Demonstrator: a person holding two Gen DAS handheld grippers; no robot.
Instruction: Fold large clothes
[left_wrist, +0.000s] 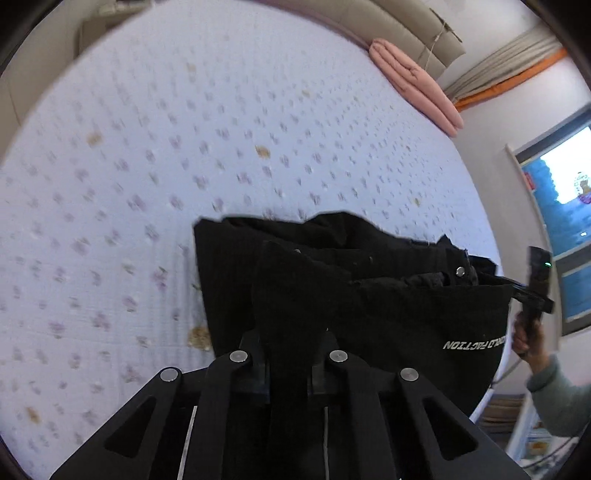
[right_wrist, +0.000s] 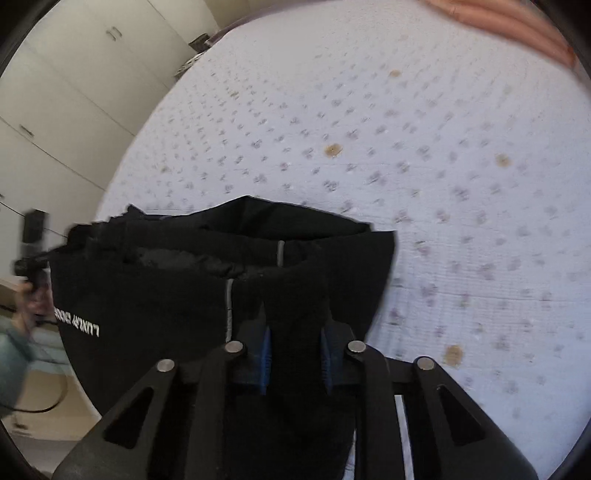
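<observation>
- Your left gripper (left_wrist: 291, 354) and right gripper (right_wrist: 295, 354) each pinch the near edge of the black jacket (left_wrist: 369, 295).
- The jacket hangs over the flowery bed (left_wrist: 147, 184); it looks big, soft, floppy and a bit heavy.
- Keep hold of the corners.

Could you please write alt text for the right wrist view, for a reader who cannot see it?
The right hand-held gripper is clamped on a fold of a black garment with white lettering, held above a bed covered in a pale, flower-dotted sheet. At the left edge, the person's other hand grips the second tool, with white cupboards behind.
</observation>
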